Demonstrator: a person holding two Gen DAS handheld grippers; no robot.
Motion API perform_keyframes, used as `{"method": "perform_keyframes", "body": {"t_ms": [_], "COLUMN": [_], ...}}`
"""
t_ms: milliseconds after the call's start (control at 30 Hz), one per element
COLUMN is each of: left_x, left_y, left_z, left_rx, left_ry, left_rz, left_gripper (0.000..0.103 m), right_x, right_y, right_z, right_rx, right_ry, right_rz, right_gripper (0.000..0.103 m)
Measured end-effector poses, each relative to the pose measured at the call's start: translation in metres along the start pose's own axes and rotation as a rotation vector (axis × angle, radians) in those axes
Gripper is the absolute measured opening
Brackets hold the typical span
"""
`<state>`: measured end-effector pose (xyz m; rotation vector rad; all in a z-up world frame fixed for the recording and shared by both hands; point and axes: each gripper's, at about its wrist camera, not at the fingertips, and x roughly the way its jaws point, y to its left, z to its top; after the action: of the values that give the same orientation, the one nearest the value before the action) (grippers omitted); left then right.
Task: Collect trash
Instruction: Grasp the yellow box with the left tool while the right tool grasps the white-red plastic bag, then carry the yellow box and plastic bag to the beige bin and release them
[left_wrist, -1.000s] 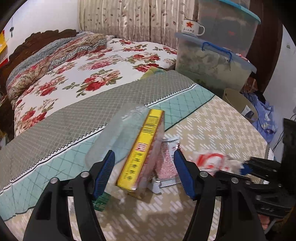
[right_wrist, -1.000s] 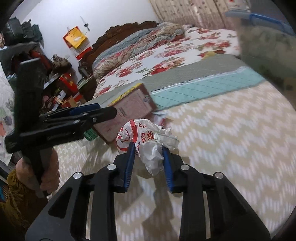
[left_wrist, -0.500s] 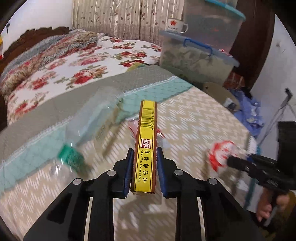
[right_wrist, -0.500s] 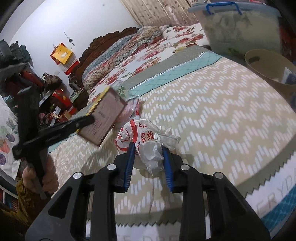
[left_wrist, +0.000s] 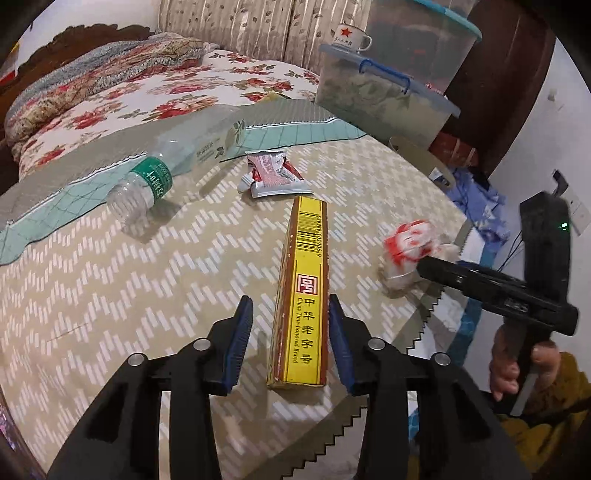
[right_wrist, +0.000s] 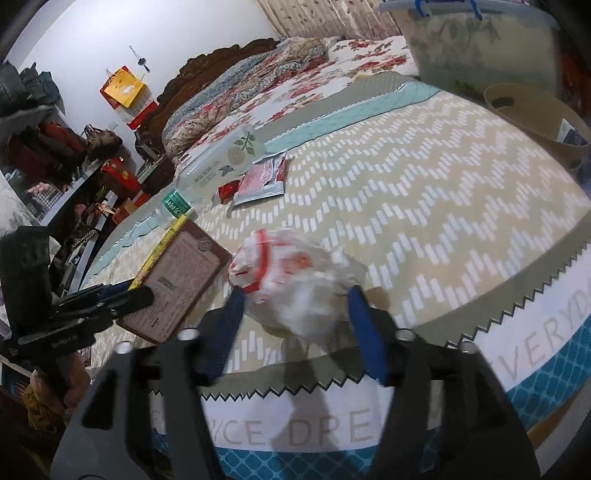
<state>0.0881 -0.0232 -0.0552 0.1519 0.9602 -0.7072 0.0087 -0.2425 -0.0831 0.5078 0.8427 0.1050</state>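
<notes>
A yellow and brown carton (left_wrist: 304, 291) stands on its edge on the bed cover, between the spread fingers of my left gripper (left_wrist: 291, 345), which is open; it also shows in the right wrist view (right_wrist: 173, 284). A crumpled white and red plastic bag (right_wrist: 295, 284) lies between the spread fingers of my right gripper (right_wrist: 295, 325), which is open; the bag shows in the left wrist view (left_wrist: 410, 251) near the bed's edge. A clear plastic bottle (left_wrist: 181, 158) with a green label lies farther back. A red and silver wrapper (left_wrist: 273, 177) lies beside it.
A beige waste bin (right_wrist: 535, 114) stands off the bed's right side, also seen in the left wrist view (left_wrist: 424, 162). Stacked clear storage boxes (left_wrist: 384, 92) with a mug (left_wrist: 349, 37) on top stand behind it. Floral bedding (left_wrist: 129, 96) covers the far bed.
Both grippers have opened. The carton was gripped by my left gripper and the bag by my right; both now sit loose between spread fingers near the bed's edge.
</notes>
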Motion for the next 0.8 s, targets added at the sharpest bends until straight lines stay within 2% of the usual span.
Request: {"method": "perform_keyframes", "body": {"t_ms": [100, 367, 467, 567, 600, 633, 700, 733, 800], "left_x": [0.001, 0.007, 0.012, 0.014, 0.015, 0.015, 0.018, 0.019, 0.022], "left_y": [-0.006, -0.01, -0.01, -0.011, -0.011, -0.012, -0.017, -0.02, -0.028], "left_z": [0.001, -0.002, -0.006, -0.005, -0.004, -0.002, 0.004, 0.008, 0.016], "left_rx": [0.023, 0.04, 0.039, 0.028, 0.025, 0.022, 0.014, 0.014, 0.019], "left_ry": [-0.012, 0.019, 0.045, 0.05, 0.052, 0.053, 0.056, 0.056, 0.055], "left_rz": [0.037, 0.074, 0.06, 0.043, 0.034, 0.024, -0.007, -0.017, -0.035], "left_gripper": [0.051, 0.049, 0.024, 0.023, 0.023, 0.023, 0.022, 0.022, 0.022], "right_x": [-0.005, 0.001, 0.004, 0.01, 0.015, 0.02, 0.024, 0.023, 0.02], "right_y": [0.004, 0.0, -0.001, -0.003, -0.004, -0.005, -0.006, -0.006, -0.006], "right_z": [-0.003, -0.005, -0.004, 0.0, 0.001, 0.003, 0.006, 0.007, 0.008], "right_rx": [-0.034, -0.037, -0.034, -0.027, -0.025, -0.027, -0.034, -0.038, -0.059], "right_ry": [-0.017, -0.006, -0.003, 0.005, 0.017, 0.028, 0.028, 0.023, 0.003], "right_rz": [-0.018, -0.032, -0.016, 0.02, 0.044, 0.053, 0.07, 0.071, 0.057], "right_gripper": [0.074, 0.077, 0.077, 0.076, 0.075, 0.057, 0.049, 0.026, 0.026]}}
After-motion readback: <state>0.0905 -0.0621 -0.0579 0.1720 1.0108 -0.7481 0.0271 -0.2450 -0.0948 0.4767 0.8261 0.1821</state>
